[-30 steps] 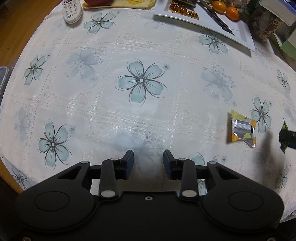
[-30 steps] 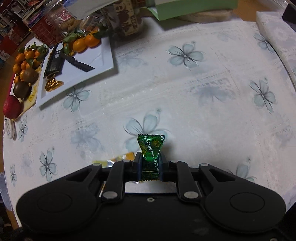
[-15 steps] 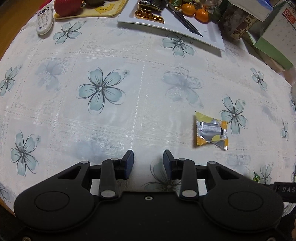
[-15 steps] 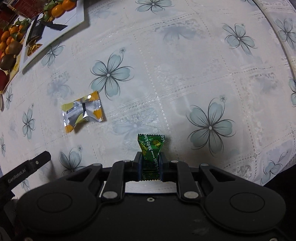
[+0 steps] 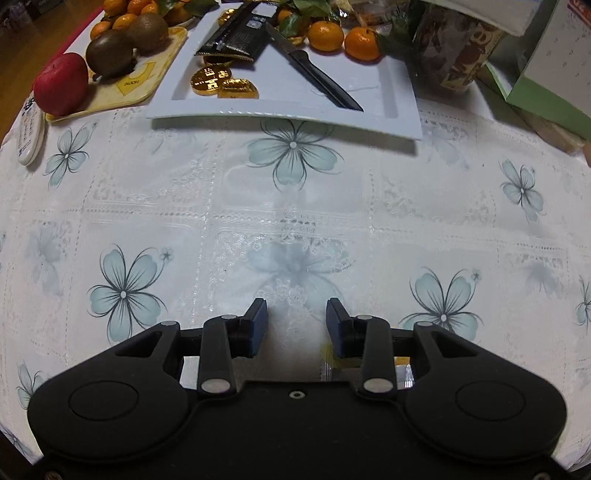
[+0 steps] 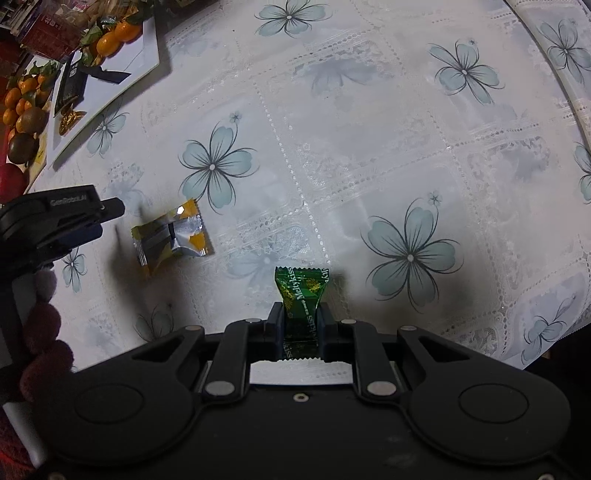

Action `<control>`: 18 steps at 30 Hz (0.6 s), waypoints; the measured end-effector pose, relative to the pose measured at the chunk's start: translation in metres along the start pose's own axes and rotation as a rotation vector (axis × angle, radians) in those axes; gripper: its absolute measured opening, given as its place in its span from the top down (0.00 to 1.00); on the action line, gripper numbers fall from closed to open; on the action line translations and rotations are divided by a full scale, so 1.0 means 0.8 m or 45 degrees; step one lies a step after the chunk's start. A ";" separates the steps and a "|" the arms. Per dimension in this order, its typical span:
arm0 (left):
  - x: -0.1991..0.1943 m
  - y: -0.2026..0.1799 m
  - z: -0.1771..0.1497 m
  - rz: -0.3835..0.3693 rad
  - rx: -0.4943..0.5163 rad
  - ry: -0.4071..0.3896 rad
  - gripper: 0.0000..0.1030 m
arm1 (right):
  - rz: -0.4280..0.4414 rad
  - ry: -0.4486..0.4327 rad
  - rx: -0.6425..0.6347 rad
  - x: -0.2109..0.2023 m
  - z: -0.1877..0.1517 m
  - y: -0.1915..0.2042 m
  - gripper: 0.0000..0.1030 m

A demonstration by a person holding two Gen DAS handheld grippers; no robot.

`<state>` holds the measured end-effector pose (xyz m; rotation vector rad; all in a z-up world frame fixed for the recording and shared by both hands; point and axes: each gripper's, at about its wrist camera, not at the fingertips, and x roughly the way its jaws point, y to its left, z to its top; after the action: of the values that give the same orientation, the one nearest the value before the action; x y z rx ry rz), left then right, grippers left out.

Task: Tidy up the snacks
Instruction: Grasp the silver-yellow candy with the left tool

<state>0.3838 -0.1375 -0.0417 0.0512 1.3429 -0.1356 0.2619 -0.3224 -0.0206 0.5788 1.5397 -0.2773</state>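
Note:
My right gripper (image 6: 300,314) is shut on a green Meltykiss candy (image 6: 301,295) and holds it above the flowered tablecloth. A yellow and silver snack packet (image 6: 171,236) lies on the cloth to its left. My left gripper (image 5: 296,321) is open and empty; it also shows in the right wrist view (image 6: 110,210), just left of the packet. In the left wrist view only a sliver of the packet (image 5: 328,360) shows, under the right finger. A white plate (image 5: 384,107) at the far side holds gold chocolate coins (image 5: 223,83), a dark bar (image 5: 236,38), a knife (image 5: 314,79) and mandarins (image 5: 343,35).
A yellow tray (image 5: 136,86) with kiwis (image 5: 110,51) and a red apple (image 5: 62,86) stands at the far left, beside a white remote (image 5: 29,136). A patterned container (image 5: 458,44) and green boxes (image 5: 543,74) stand at the far right. The table edge (image 6: 546,365) is near the right gripper.
The left gripper has swung right and forward over the yellow packet, which now lies mostly beneath it. The right gripper still holds the green candy and has shifted slightly.

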 end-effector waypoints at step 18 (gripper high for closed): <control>-0.059 -0.001 -0.054 -0.213 -0.026 0.120 0.48 | 0.058 -0.016 0.119 -0.025 0.013 -0.030 0.82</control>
<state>0.3317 -0.1298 -0.0058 -0.0728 1.4421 -0.2631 0.2580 -0.3516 -0.0058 0.6837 1.5051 -0.3190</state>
